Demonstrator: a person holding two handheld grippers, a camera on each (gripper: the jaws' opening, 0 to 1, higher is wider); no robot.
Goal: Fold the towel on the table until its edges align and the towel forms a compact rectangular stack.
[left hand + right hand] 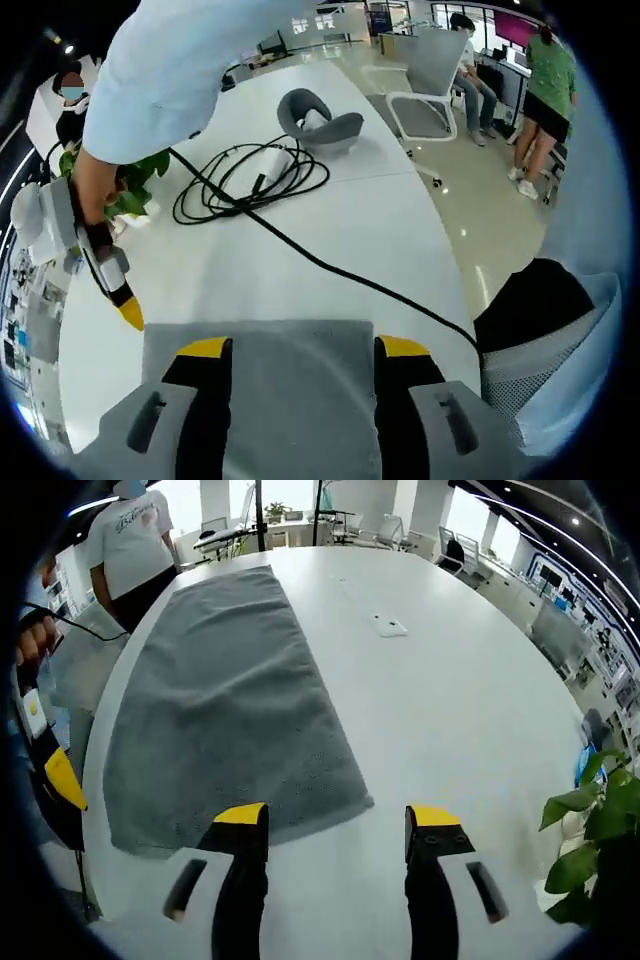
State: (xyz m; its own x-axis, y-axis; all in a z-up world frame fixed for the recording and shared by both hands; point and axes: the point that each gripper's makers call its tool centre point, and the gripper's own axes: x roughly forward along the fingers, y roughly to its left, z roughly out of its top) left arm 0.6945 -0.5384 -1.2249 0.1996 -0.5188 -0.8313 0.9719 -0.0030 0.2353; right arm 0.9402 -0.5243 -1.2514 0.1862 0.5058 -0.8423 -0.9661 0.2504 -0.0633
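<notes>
A grey towel [220, 690] lies spread flat along one side of the white table [450, 710], its long edge near the table's rim. My right gripper [338, 816] stands open just short of the towel's near corner, with nothing between its jaws. In the left gripper view the towel [290, 375] fills the gap between the jaws of my left gripper [304, 347], which is open above the cloth near its end edge. The right gripper [128, 310] enters this view at the left, held by a hand. The left gripper [60, 778] shows at the left edge of the right gripper view.
A coiled black cable [250, 180] trails across the table toward a dark chair back [530, 300]. A grey curved object [318, 122] lies beyond it. A leafy plant [590, 825] stands at one table end. A small white item [390, 627] lies mid-table. People stand nearby.
</notes>
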